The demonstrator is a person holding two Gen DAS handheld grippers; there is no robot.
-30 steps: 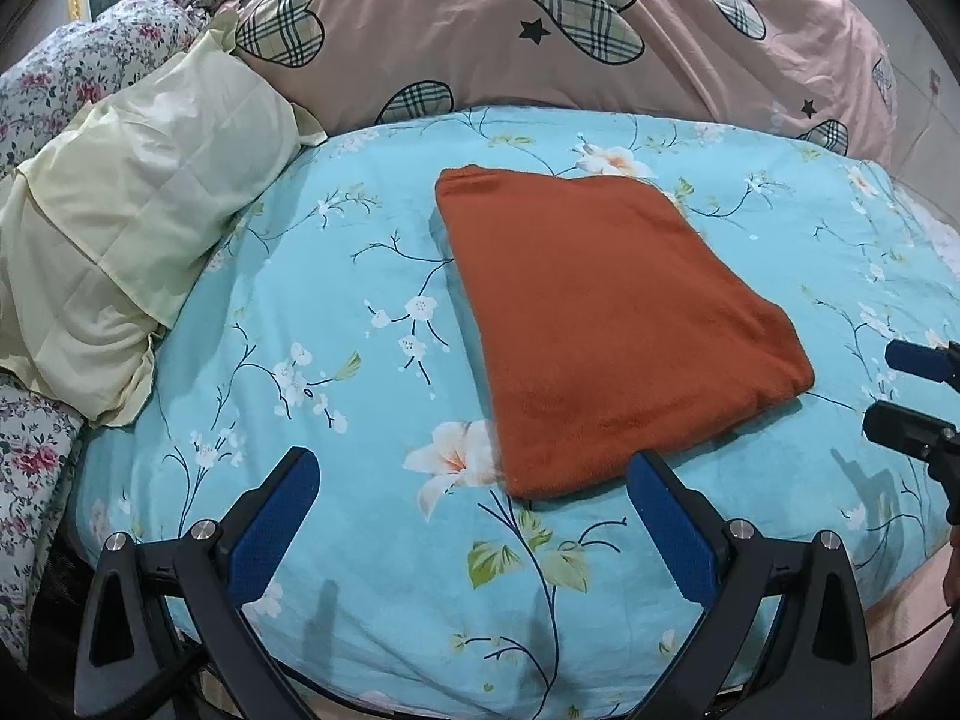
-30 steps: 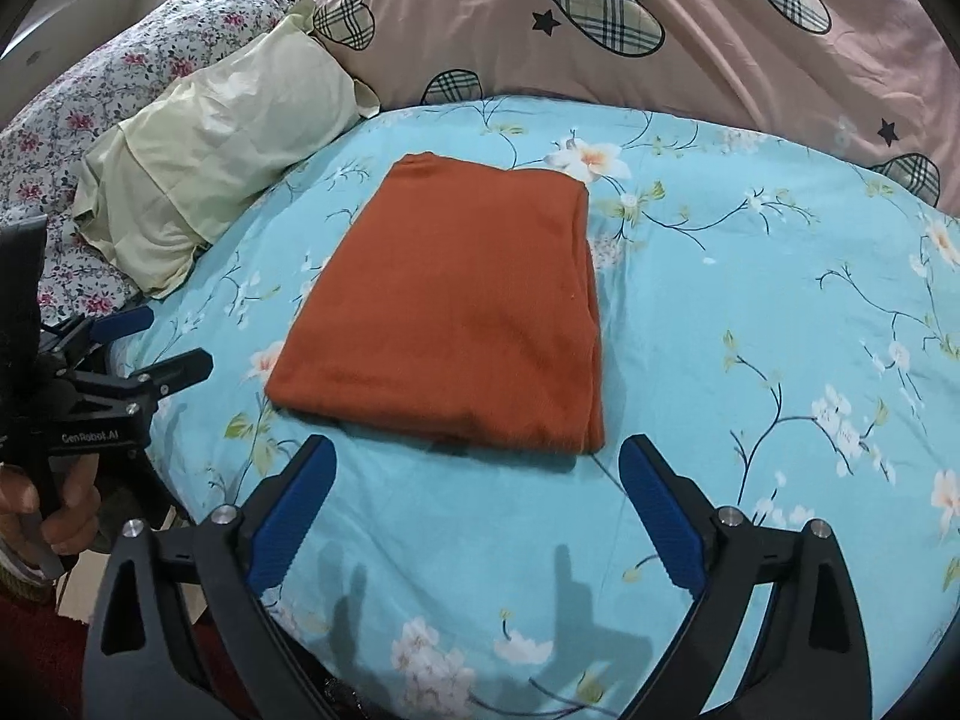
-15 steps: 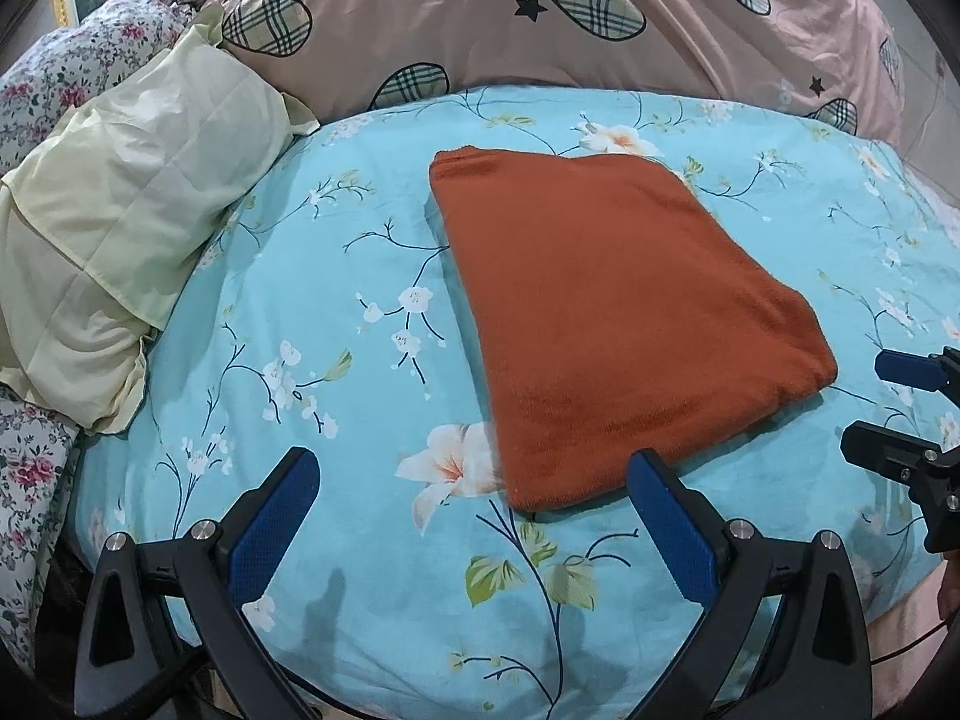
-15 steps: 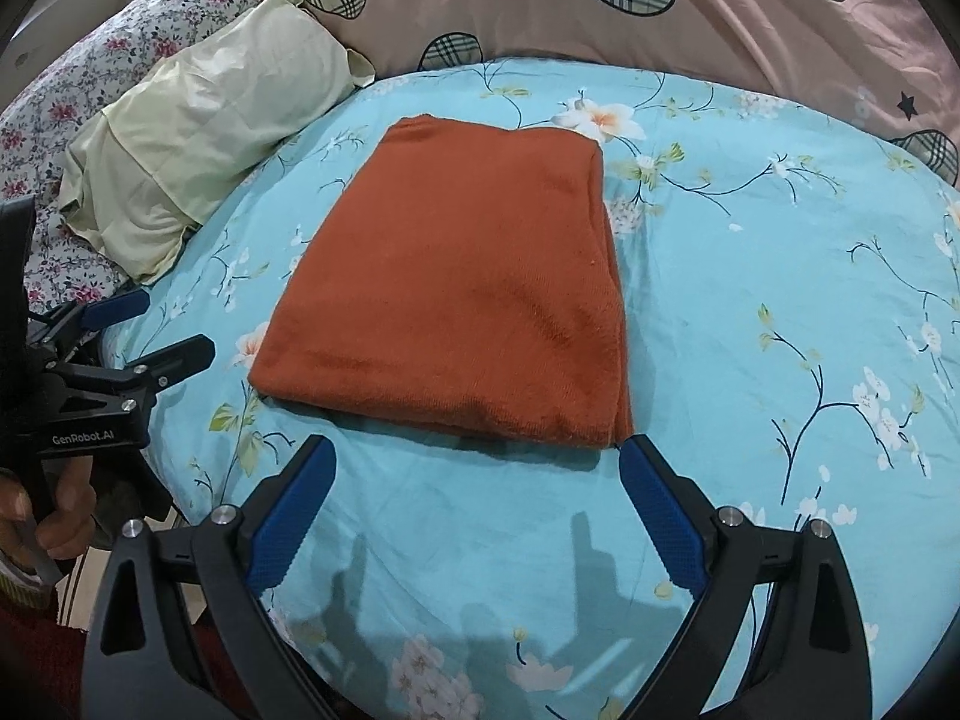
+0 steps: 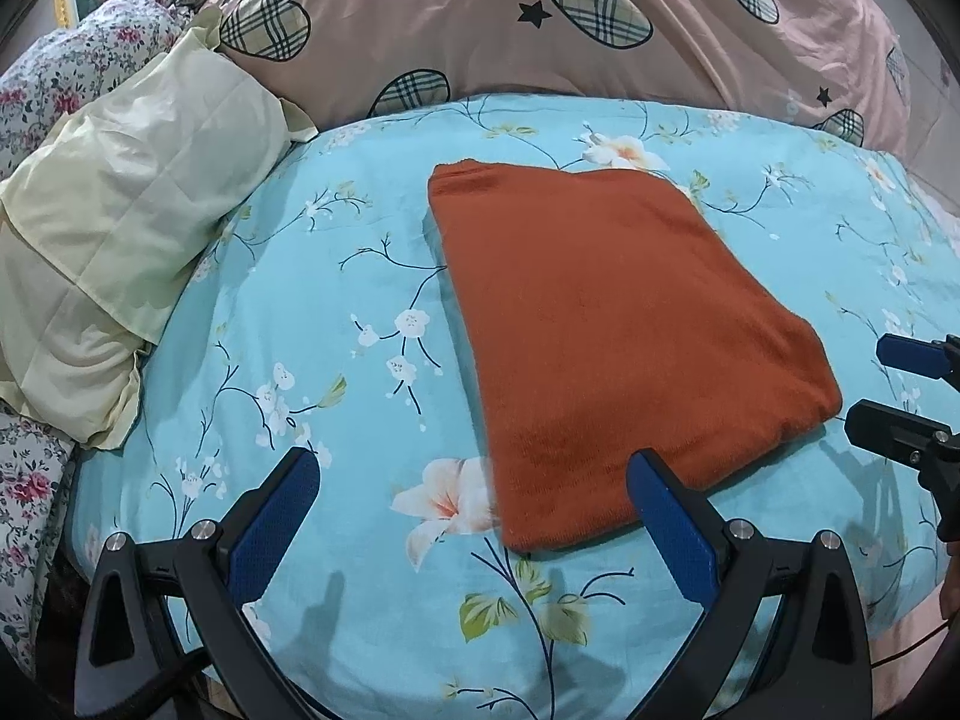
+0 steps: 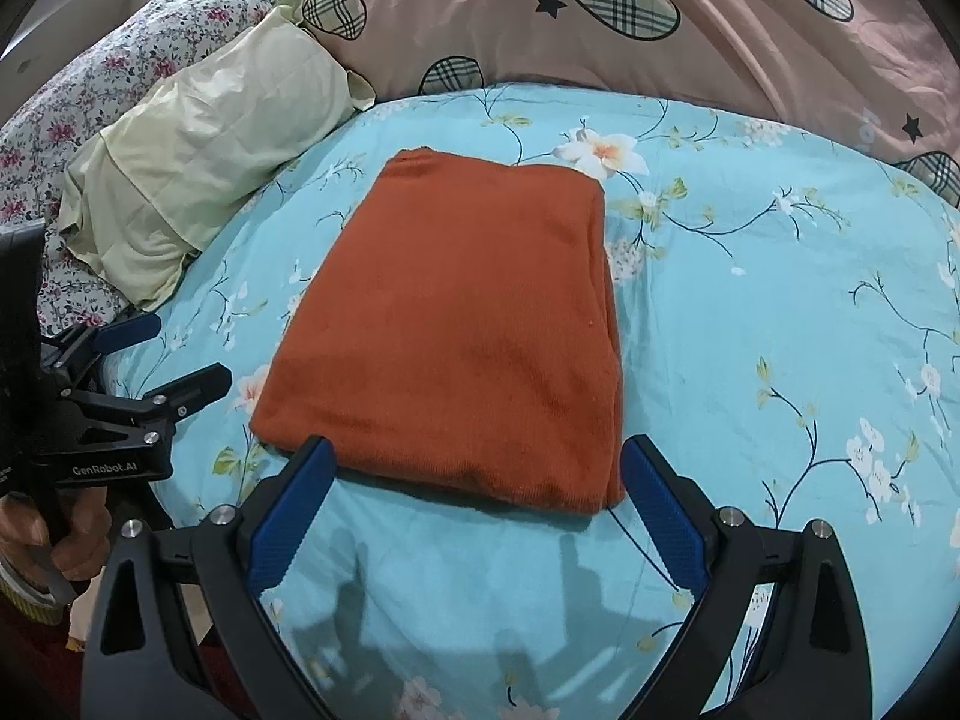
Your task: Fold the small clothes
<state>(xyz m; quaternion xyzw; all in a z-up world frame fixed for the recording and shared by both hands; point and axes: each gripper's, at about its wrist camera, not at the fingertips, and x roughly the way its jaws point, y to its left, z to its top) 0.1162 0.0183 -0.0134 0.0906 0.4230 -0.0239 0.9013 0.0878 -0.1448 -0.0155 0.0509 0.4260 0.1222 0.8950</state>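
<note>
Orange garment (image 5: 612,324) is folded into a neat rectangle, several layers thick, soft fuzzy knit, lying flat mid-bed on the turquoise floral sheet (image 5: 336,312); thicker rounded fold edge runs down its right side in the right wrist view (image 6: 456,336). Versus a second ago both cameras sit closer to the cloth: its near edge now reaches the blue pads in each view, where a strip of sheet showed before. Left gripper (image 5: 474,516) has its jaws spread wide, nothing between them, right finger (image 5: 672,534) overlapping the garment's near corner in frame; can't tell if it touches. Right gripper (image 6: 474,507) is likewise spread and empty, fingers bracketing the near edge of the fold. From the right wrist view the left gripper body shows at the left, gripped by a hand (image 6: 66,546) at the bed's edge. Farther back: pale yellow pillow (image 5: 114,240) to the left, pink duvet (image 5: 600,30) with plaid hearts behind, floral bedding (image 6: 102,84) at far left.
</note>
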